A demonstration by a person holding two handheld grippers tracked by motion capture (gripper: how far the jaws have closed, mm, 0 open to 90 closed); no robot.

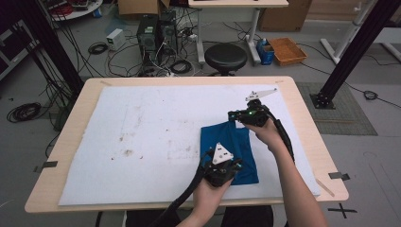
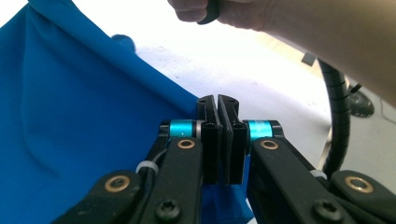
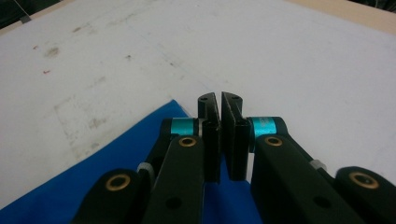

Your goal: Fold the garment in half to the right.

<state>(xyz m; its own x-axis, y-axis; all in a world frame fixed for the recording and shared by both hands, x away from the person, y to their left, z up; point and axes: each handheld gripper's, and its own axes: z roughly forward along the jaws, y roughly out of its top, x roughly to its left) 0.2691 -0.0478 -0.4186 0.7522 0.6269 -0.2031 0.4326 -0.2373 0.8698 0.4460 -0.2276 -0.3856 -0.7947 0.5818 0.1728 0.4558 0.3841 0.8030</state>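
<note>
A blue cloth (image 1: 228, 146) lies folded on the right half of the white mat (image 1: 142, 137). My left gripper (image 1: 232, 166) is at the cloth's near edge, and its jaws are shut on that edge. In the left gripper view the blue cloth (image 2: 70, 116) spreads to the left of the gripper (image 2: 218, 100), lifted into a fold. My right gripper (image 1: 232, 116) is at the cloth's far corner. In the right gripper view the gripper (image 3: 218, 99) is shut on the corner of the blue cloth (image 3: 116, 158), with the stained mat beyond.
The mat covers most of a wooden table (image 1: 302, 118). A black stool (image 1: 225, 56) stands past the far edge, among cables and computer cases (image 1: 153, 33) on the floor. Black frame posts (image 1: 350, 52) rise at both sides.
</note>
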